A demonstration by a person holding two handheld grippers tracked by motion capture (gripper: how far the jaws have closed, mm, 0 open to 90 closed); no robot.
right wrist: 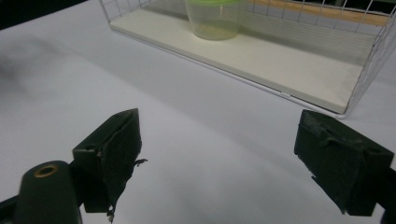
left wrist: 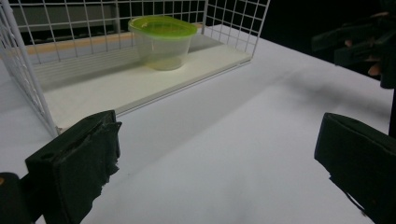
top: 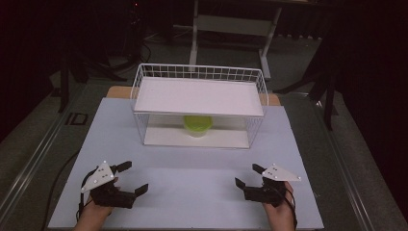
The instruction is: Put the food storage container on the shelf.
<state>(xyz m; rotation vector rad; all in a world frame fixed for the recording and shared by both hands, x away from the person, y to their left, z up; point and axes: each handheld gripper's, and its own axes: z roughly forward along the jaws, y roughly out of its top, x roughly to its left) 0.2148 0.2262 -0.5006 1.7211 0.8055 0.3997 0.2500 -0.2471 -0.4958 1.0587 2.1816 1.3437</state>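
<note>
Inside wire rack (top: 139, 96): green-lidded tub (top: 197, 124).

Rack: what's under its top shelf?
Under the top shelf of the rack, a clear tub with a green lid stands on the bottom board. The shelf hides its back half from above.

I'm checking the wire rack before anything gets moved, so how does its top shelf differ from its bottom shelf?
The top shelf lies bare, while the bottom shelf carries a clear tub with a green lid. The top shelf sits up at the wire rack's rim; the bottom shelf rests on the white table. The top shelf shades the bottom shelf. Both are flat white boards.
</note>
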